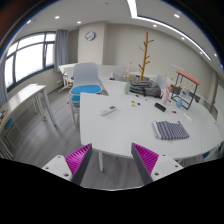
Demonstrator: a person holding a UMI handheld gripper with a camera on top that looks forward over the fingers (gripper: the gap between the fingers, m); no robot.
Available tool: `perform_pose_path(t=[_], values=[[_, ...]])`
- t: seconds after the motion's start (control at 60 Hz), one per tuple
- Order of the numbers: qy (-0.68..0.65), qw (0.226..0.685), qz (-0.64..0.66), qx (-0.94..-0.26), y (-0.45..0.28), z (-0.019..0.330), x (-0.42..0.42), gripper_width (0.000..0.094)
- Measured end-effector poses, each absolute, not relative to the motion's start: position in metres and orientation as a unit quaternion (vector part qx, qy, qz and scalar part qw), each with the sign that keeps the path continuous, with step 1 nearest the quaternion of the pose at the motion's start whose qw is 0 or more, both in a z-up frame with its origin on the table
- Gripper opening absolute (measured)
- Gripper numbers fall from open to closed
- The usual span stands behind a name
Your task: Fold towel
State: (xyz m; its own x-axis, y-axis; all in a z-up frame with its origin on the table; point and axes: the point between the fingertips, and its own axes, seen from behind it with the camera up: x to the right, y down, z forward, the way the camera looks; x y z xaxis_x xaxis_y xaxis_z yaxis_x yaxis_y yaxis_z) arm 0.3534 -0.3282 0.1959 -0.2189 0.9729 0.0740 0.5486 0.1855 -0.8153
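1. Overall, a bright office room fills the view, with a row of windows along one wall, strip lights on the ceiling and a round wall clock on the far wall.
2. Spreading ahead of the fingers, a large white bench carries everything that matters; most of its near surface is bare.
3. Beyond the far edge of the bench stands a blue chair, and a second white table sits beside the windows.
4. At the far end of the bench rises a wooden branching stand, with a wire rack near it and a clutter of small items around their feet, too small to name.
5. A small dark object lies alone on the bench, apart from the rest.
6. The towel, grey and striped, lies in a compact folded-looking rectangle on the bench, ahead of the fingers and off toward the rack side.
7. The hand-held gripper is released and spread wide, its magenta pads facing each other across bare bench, holding and touching nothing; the towel is well clear of it.
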Motion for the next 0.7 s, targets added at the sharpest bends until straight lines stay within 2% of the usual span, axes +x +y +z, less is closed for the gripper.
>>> perform_pose_path(t=[0.15, 0.167, 0.3, 0.5, 0.7], values=[[-0.692, 0.335, 0.321, -0.553, -0.269, 0.178, 0.33, 0.0852], [-0.689, 0.34, 0.314, -0.558, -0.287, 0.188, 0.342, 0.0852], [-0.672, 0.361, 0.3, -0.573, -0.207, 0.174, 0.314, 0.085], [-0.646, 0.379, 0.277, -0.602, -0.143, 0.165, 0.29, 0.0851], [-0.642, 0.402, 0.271, -0.594, -0.097, 0.149, 0.236, 0.0852]])
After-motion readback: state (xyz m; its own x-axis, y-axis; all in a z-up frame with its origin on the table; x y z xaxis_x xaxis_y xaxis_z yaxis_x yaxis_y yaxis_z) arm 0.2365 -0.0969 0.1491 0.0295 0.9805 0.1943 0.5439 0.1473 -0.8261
